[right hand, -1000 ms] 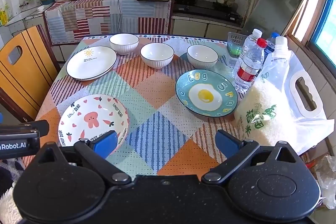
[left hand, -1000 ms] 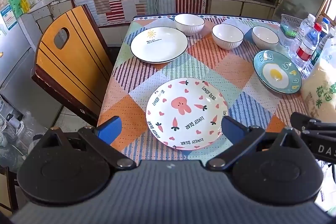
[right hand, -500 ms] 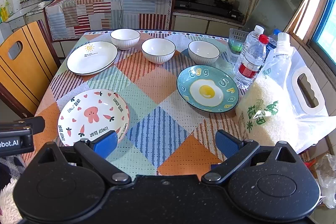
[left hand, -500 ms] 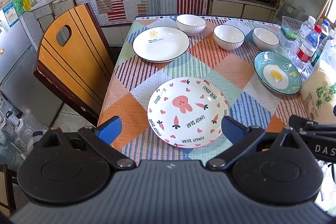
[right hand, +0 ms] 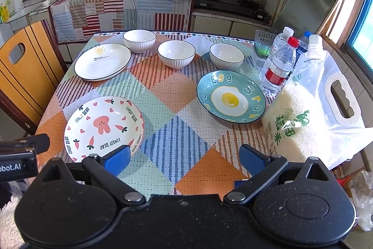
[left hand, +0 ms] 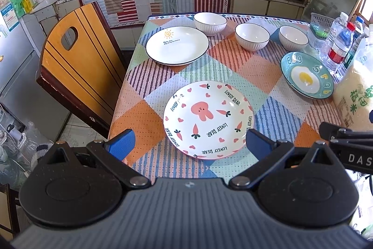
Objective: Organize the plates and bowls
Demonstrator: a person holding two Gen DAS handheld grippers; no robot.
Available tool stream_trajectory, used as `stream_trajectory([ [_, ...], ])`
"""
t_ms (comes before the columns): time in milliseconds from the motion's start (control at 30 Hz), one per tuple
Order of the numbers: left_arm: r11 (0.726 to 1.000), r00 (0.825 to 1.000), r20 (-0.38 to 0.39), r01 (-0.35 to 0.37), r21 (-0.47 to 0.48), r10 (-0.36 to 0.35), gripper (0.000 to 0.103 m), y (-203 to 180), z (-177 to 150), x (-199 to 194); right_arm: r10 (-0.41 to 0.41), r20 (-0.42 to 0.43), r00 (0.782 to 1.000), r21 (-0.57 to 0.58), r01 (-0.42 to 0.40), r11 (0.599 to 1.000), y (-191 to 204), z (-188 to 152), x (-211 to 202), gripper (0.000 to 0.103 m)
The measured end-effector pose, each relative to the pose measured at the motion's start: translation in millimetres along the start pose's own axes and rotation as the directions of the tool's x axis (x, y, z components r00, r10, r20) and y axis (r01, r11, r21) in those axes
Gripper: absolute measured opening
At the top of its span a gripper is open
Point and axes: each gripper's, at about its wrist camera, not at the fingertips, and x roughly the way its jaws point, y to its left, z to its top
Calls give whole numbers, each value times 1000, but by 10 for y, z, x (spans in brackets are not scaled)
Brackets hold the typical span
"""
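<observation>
Left gripper (left hand: 190,144) spread wide over bear plate (left hand: 208,117); right gripper (right hand: 184,155) likewise agape.

Left gripper (left hand: 189,144) — black body, ribbed grey top plate, two round black discs, silver pivot screws, blue finger pads (left hand: 121,144). Right gripper (right hand: 183,156) — same build, speckled matte black plate, blue pads. White lettering on each side housing, only part of it readable: "DAS", "bot.AI".
</observation>
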Motion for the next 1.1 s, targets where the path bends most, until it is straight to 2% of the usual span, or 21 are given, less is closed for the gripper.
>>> stream_trajectory([
  [533, 999, 999, -38, 5, -35, -6, 103, 62, -58, 52, 3, 6, 1000, -19, -3, 1000, 23, -8, -43, 101],
  [867, 1000, 1000, 21, -2, -30, 2, 103, 56, -84, -86, -8, 12, 1000, -26, 9, 1000, 32, -21, -61, 101],
  [1100, 1000, 1000, 3, 7, -24, -7, 103, 47, -92, -77, -14, 11, 1000, -22, 15, 1000, 21, -32, -58, 101],
])
